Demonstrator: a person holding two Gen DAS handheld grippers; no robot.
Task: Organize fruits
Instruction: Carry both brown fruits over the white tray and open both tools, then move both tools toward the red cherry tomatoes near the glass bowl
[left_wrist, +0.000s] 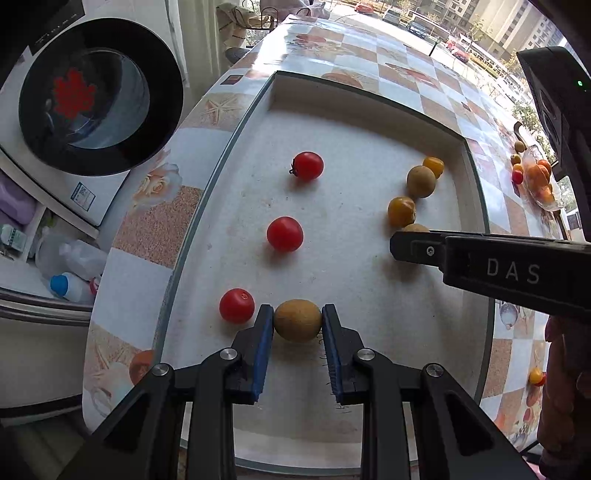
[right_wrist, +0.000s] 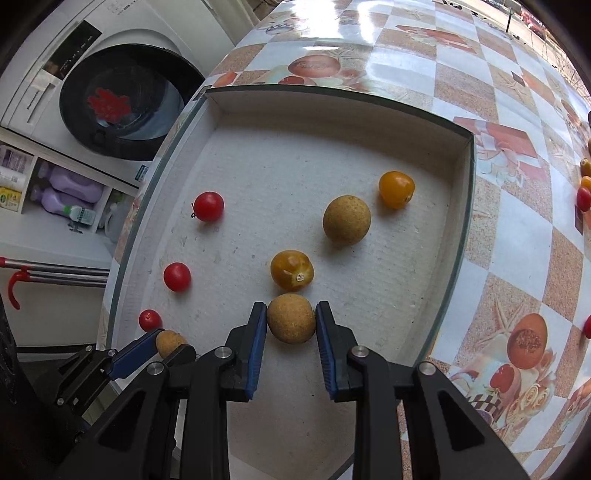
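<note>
Left hand-held gripper (left_wrist: 297, 320) clamped on a tan fruit (left_wrist: 297, 320) whose long axis looks roughly crosswise, right hand-held gripper (right_wrist: 291, 319) likewise clamped on a second tan fruit (right_wrist: 291, 318), both low over the white tray (right_wrist: 280, 155) on the counter (right_wrist: 517, 236), three red tomatoes (left_wrist: 284, 234) leftward.

three red tomatoes (right_wrist: 208, 206), two yellow tomatoes (right_wrist: 396, 188), three brown fruits (right_wrist: 346, 219), one tray (right_wrist: 466, 206)

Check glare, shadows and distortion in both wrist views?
Left wrist: fisheye bows the tray rim; soft shadow under the brown fruit in the left tongs. Right wrist: window glare on the tablecloth; fruit stays sharp.
</note>
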